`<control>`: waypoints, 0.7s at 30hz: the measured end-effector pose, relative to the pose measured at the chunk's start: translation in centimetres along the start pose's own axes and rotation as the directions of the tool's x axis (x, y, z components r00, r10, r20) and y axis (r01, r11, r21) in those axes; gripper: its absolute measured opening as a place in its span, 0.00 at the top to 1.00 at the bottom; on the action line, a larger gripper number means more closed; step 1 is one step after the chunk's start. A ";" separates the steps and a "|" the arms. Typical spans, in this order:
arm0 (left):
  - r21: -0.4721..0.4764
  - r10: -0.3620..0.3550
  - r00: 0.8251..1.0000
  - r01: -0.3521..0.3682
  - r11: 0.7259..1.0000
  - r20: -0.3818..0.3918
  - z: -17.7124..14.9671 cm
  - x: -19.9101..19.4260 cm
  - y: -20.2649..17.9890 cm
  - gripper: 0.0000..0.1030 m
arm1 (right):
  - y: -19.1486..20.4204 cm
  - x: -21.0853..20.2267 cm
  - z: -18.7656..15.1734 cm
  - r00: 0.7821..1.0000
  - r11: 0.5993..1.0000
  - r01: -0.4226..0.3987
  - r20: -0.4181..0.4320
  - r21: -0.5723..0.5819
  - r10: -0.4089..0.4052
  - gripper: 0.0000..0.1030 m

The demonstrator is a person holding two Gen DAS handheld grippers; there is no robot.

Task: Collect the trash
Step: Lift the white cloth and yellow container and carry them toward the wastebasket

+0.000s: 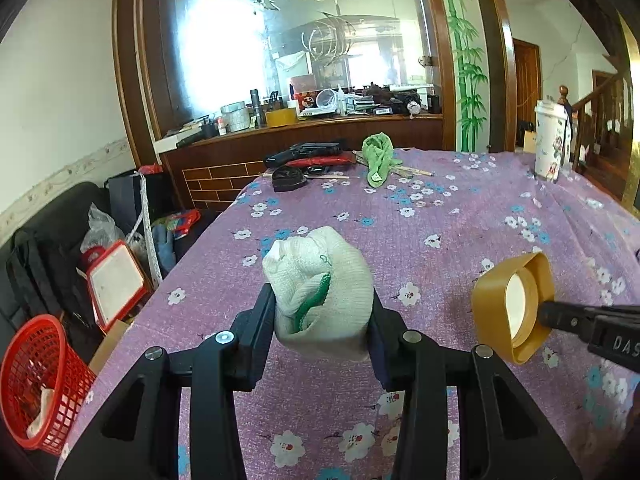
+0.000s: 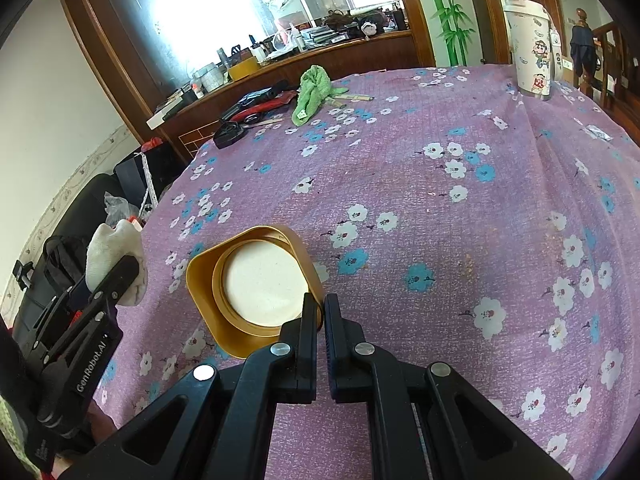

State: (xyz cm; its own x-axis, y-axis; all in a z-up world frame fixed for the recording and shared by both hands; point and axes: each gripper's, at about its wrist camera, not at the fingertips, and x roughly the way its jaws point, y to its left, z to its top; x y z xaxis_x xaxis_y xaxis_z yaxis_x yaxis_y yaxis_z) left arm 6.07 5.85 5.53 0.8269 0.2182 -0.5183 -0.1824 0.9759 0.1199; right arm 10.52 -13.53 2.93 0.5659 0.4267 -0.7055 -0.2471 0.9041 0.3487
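A rolled white cloth with green trim (image 1: 316, 264) is clamped between the fingers of my left gripper (image 1: 320, 308), which is shut on it above the purple flowered tablecloth (image 1: 440, 220). To its right is a gold square lid with a white liner (image 1: 492, 300), tilted on edge. My right gripper (image 2: 319, 300) is shut on the lid's rim (image 2: 208, 280); its tip also shows in the left wrist view (image 1: 548, 314). The right wrist view has the white cloth (image 2: 112, 248) and a left finger (image 2: 120, 276) at its left edge.
A red mesh basket (image 1: 40, 380) stands on the floor left of the table, among bags and a red-framed board (image 1: 116, 284). A green cloth (image 1: 378, 156), black items (image 1: 304, 152) and a white printed cup (image 1: 552, 140) sit at the far edge. A small wrapper (image 2: 598, 133) lies far right.
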 end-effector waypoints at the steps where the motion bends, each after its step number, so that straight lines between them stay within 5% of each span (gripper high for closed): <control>1: -0.007 0.003 1.000 -0.003 1.000 0.003 0.0 0.0 0.2 0.61 | 0.1 -0.1 0.0 1.000 1.000 0.000 0.003 -0.001 0.000 0.96; 21: -0.176 0.183 0.983 -0.181 0.968 -0.004 0.6 1.1 5.2 0.61 | 3.4 -0.1 -1.3 0.999 0.995 -0.035 -0.007 -0.089 0.035 0.96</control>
State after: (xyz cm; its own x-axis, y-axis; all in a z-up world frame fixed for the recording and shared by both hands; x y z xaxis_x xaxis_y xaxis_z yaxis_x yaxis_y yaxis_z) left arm 6.31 11.19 6.13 0.7774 0.3931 -0.4910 -0.4193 0.9058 0.0611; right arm 8.60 -10.46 3.35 0.5513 0.4582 -0.6972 -0.3357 0.8869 0.3175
